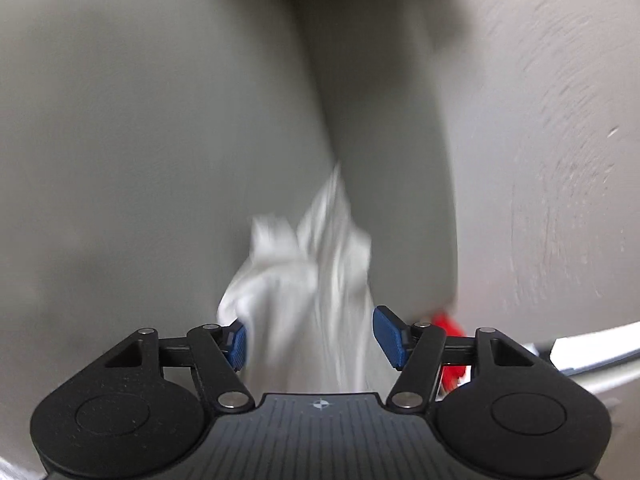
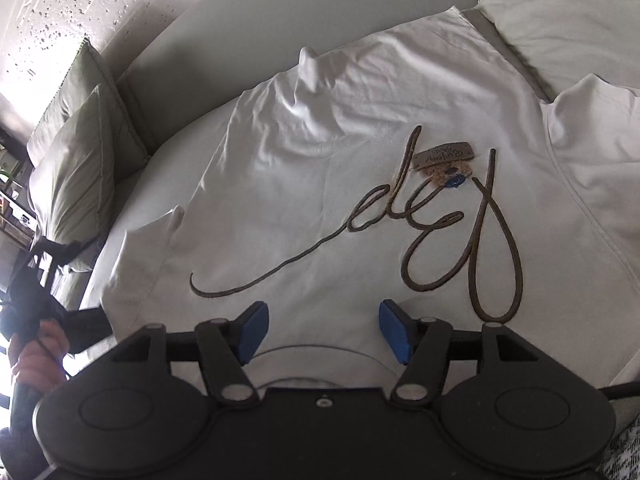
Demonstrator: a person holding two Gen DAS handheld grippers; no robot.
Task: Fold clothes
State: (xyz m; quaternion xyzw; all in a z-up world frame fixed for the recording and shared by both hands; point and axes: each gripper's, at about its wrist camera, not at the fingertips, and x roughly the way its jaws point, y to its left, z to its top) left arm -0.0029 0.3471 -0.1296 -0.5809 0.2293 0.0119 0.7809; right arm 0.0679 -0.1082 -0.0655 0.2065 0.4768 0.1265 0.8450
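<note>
A white sweatshirt is shown spread flat, wrinkled, on a pale sofa seat. Brown corded script is stitched across its front; the small tag is too small to read. The right gripper is angled down over the collar, jaws spread, nothing pinched. The left gripper is seen with blurred white cloth between parted blue pads; contact cannot be told. Green cushions are seen at left.
</note>
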